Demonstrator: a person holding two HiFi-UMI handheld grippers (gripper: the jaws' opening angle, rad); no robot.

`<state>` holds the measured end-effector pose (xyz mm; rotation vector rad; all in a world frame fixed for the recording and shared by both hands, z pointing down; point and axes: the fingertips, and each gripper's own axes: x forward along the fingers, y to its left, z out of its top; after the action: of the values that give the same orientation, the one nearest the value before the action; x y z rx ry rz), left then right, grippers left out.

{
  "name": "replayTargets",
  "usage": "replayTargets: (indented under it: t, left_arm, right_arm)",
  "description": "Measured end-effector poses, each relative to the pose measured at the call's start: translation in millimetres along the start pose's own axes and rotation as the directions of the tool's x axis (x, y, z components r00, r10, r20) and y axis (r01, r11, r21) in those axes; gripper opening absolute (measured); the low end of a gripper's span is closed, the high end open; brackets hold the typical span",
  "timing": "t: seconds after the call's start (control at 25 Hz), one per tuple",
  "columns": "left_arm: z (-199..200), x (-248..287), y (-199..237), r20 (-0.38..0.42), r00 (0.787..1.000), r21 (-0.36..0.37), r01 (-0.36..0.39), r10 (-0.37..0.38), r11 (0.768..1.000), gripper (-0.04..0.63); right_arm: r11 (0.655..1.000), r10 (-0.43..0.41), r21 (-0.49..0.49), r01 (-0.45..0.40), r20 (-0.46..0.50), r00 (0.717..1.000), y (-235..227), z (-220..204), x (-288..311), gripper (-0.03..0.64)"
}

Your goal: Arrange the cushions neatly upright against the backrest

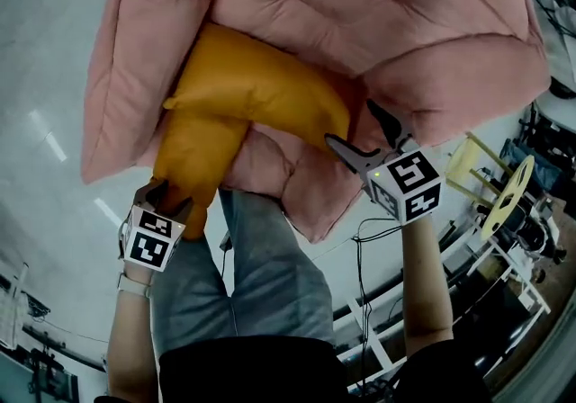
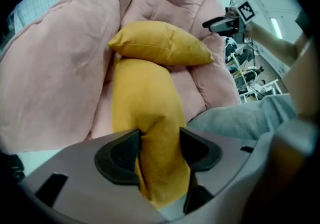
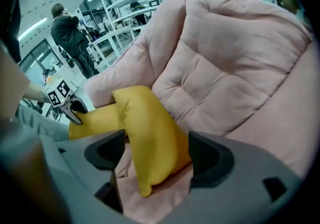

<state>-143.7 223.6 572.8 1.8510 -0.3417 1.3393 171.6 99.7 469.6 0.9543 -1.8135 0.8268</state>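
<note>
A lower yellow cushion (image 1: 193,163) lay crossed under an upper cushion (image 1: 261,86) on the pink padded seat (image 1: 405,23), its end clamped by the left gripper (image 1: 169,199), while the right gripper (image 1: 355,131), jaws spread and unpressing, likely needed a firm corner hold to stand the upper one upright.

Bare forearms (image 1: 425,284) reaching forward and down, left gripper (image 1: 169,196) clamped on the end of a yellow cushion (image 2: 145,113), right gripper (image 1: 358,129) level with it, jaws spread wide, pressing nothing
</note>
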Motion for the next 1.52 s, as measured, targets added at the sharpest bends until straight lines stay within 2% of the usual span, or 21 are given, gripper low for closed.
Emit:
replayTargets:
  t: [0.24, 0.36, 0.68, 0.92, 1.2, 1.52]
  left_arm:
    - [-9, -3, 6, -0.029, 0.999, 0.017, 0.026, -0.026, 1.0, 0.253]
    - [-9, -3, 7, -0.032, 0.999, 0.021, 0.035, -0.035, 0.999, 0.253]
    - [-9, -3, 6, -0.036, 0.998, 0.027, 0.042, -0.041, 0.999, 0.253]
    - [-10, -6, 10, -0.027, 0.999, 0.026, 0.041, -0.04, 0.999, 0.254]
    - [-6, -3, 9, -0.027, 0.999, 0.029, 0.034, -0.033, 0.999, 0.255]
    - [-14, -3, 7, 0.015, 0.998, 0.025, 0.068, -0.069, 0.997, 0.288]
  right_arm:
    - [0.995, -0.069, -0.084, 0.06, -0.107, 0.992, 26, -29, 40, 0.402]
    - [0.993, -0.102, -0.083, 0.089, -0.157, 0.982, 25, -47, 57, 0.416]
    - [0.975, -0.195, 0.089, 0.204, -0.096, 0.976, 10, -54, 83, 0.408]
    - [0.955, -0.233, 0.17, 0.242, -0.067, 0.97, 2, -43, 104, 0.397]
    - [0.959, -0.224, 0.166, 0.231, -0.057, 0.973, -10, -32, 126, 0.396]
    - [0.976, -0.183, 0.111, 0.185, -0.03, 0.983, 0, -45, 96, 0.403]
